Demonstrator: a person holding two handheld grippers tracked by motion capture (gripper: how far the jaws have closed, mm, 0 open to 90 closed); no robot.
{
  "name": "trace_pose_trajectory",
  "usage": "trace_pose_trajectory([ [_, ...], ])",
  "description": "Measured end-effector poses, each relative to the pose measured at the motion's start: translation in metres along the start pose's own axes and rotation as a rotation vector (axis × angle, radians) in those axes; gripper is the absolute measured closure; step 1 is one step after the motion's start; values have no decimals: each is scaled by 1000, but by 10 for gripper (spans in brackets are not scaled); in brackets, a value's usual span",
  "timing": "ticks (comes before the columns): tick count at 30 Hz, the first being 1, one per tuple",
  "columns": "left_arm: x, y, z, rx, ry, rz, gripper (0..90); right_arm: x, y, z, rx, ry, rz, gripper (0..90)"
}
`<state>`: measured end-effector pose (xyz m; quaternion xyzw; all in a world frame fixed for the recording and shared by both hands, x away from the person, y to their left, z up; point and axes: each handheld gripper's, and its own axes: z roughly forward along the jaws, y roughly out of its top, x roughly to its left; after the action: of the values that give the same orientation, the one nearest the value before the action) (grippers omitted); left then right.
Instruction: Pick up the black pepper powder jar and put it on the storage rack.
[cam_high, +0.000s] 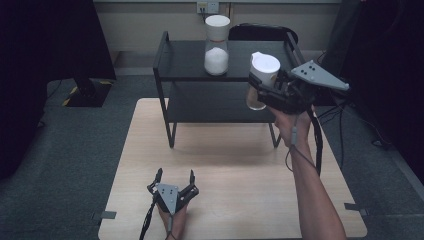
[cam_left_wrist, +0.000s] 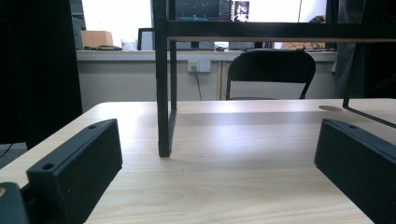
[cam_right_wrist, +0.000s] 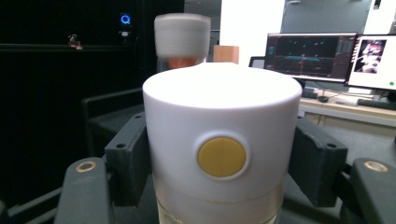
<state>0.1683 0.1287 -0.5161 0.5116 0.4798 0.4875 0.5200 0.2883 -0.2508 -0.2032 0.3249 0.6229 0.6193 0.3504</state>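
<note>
The right tongs (cam_high: 260, 92) squeeze a clear glass jar with a white lid (cam_high: 263, 70), held in the air beside the black metal shelf's (cam_high: 190, 60) top, not yet set down, while the left tongs (cam_high: 174, 176) rest spread apart on the wooden worktop (cam_high: 240, 165).

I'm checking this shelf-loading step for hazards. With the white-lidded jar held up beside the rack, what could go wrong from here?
1. The right tongs clamp the held jar mostly around its white lid; the lid might work loose or the jar slip.
2. The held jar hangs close to the black rack, so it could knock the frame.
3. It could bump the jar of white powder already on the top shelf.
</note>
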Motion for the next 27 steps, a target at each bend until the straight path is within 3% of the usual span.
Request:
trace_pose_trajectory([
  [5, 0, 0, 0, 0, 2, 0, 2, 2, 16, 9, -1, -31, -1, 300],
  [13, -1, 0, 0, 1, 3, 0, 3, 21, 33, 39, -7, -163, 0, 300],
  [22, 0, 0, 0, 0, 3, 0, 3, 25, 34, 71, -10, -254, 25, 300],
  [27, 0, 0, 0, 0, 3, 0, 3, 24, 27, 81, -15, -267, 30, 300],
])
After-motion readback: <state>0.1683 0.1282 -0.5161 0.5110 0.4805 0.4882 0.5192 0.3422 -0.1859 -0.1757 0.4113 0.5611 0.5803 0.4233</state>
